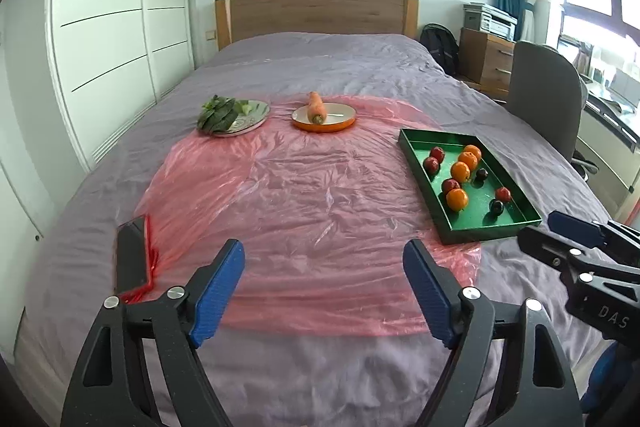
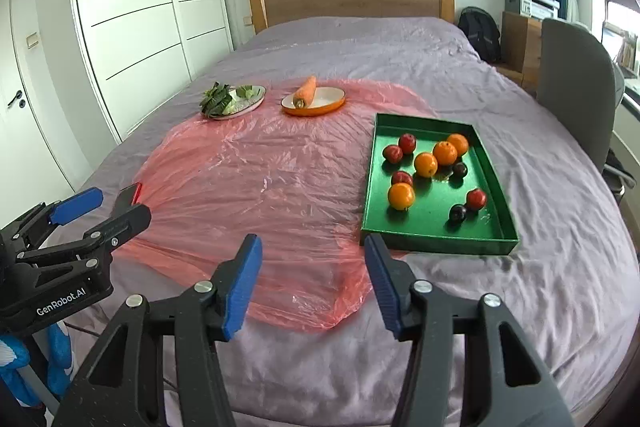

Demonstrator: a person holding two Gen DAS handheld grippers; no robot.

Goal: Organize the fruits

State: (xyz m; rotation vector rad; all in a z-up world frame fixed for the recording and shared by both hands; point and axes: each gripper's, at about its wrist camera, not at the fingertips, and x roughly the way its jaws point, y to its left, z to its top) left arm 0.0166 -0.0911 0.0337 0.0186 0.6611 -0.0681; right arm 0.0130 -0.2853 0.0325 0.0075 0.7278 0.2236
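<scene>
The left gripper reads "GenRobot.AI"; the right gripper shows "DAS". Both are spread, gripping nothing, near the fruit tray.

A bed with a wrinkled purple cover carries a pink plastic sheet across its middle. On the sheet's far edge sit two plates. A green tray lies toward the right edge, partly on the sheet. A phone lies near the left edge.
</scene>
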